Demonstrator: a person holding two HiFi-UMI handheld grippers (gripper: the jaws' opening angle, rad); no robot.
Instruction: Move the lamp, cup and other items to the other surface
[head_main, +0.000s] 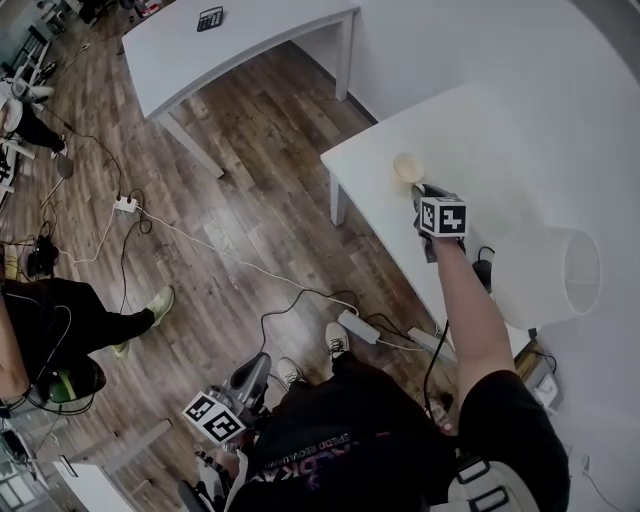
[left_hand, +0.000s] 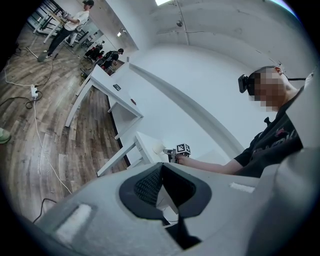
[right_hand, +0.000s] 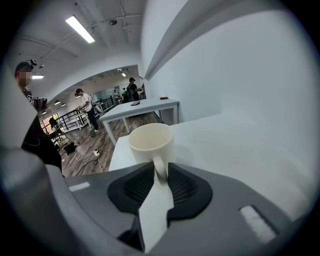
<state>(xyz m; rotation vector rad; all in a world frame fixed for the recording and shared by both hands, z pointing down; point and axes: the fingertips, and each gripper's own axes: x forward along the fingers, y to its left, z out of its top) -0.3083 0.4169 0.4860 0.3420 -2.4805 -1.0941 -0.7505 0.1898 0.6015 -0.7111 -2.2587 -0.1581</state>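
Cup: I see a cream cup standing upright near the corner of a white table, right of centre in the head view. In the right gripper view it fills the middle of the frame, with its handle turned toward the camera.
Right gripper: my right gripper is just below the cup in the head view. Its jaws are partly closed, and the pads press on the cup's handle from both sides.
Lamp: a white lamp stands on the same table at the lower right of the head view, beyond my right forearm.
Left gripper: my left gripper hangs low at the bottom of the head view, over the wooden floor. Its pads meet at the tips and hold nothing.
Other surface: a second white table sits at the upper left of the head view, well apart from the cup.
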